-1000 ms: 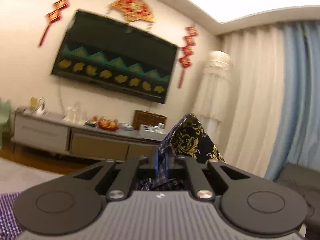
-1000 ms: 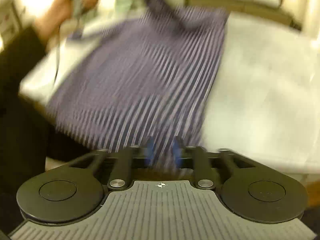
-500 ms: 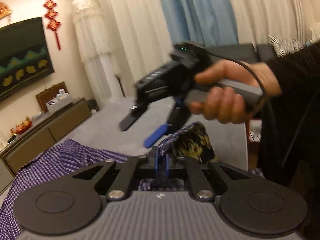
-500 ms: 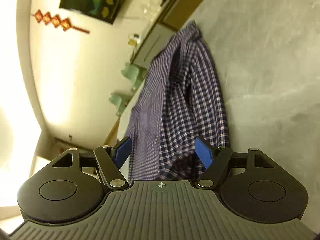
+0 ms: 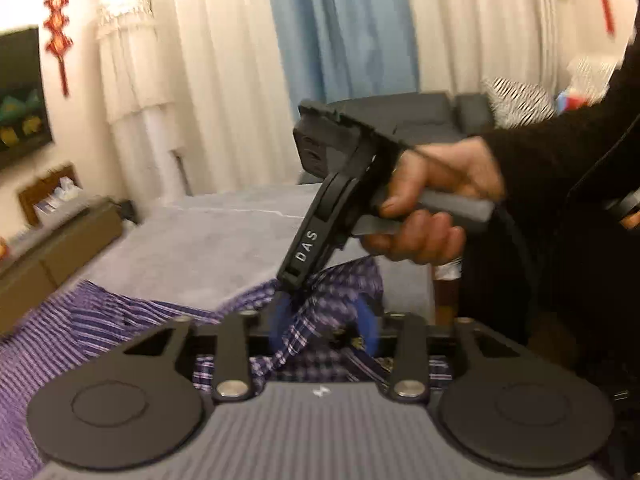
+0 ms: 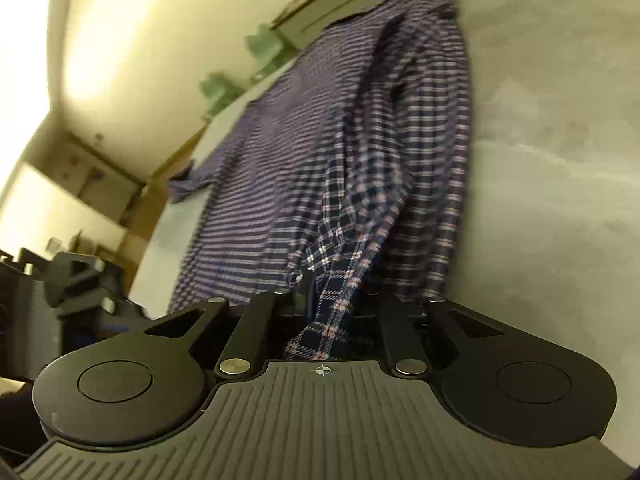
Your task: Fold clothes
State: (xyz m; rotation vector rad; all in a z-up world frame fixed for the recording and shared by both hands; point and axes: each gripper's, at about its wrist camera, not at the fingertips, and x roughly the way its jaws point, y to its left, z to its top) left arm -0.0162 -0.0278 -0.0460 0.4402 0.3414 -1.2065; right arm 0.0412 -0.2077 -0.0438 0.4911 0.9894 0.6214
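A navy plaid shirt [image 6: 320, 152] lies stretched over the grey cloth-covered table [image 6: 540, 140]; it also shows in the left wrist view [image 5: 100, 320]. My right gripper [image 6: 334, 304] is shut on a fold of the shirt near its edge. In the left wrist view the right gripper [image 5: 304, 280] points down into the same bunch of cloth, held by a hand. My left gripper [image 5: 324, 328] has its blue fingers [image 5: 278, 320] apart, with shirt cloth between them.
A grey table top [image 5: 208, 240] stretches ahead. A low TV cabinet [image 5: 48, 240] stands at the left, with curtains [image 5: 320, 40] and a dark sofa [image 5: 420, 120] behind. The person's dark sleeve [image 5: 560, 152] is at the right.
My left gripper has opened from shut on the shirt. My right gripper has come down and shut on the shirt cloth beside it.
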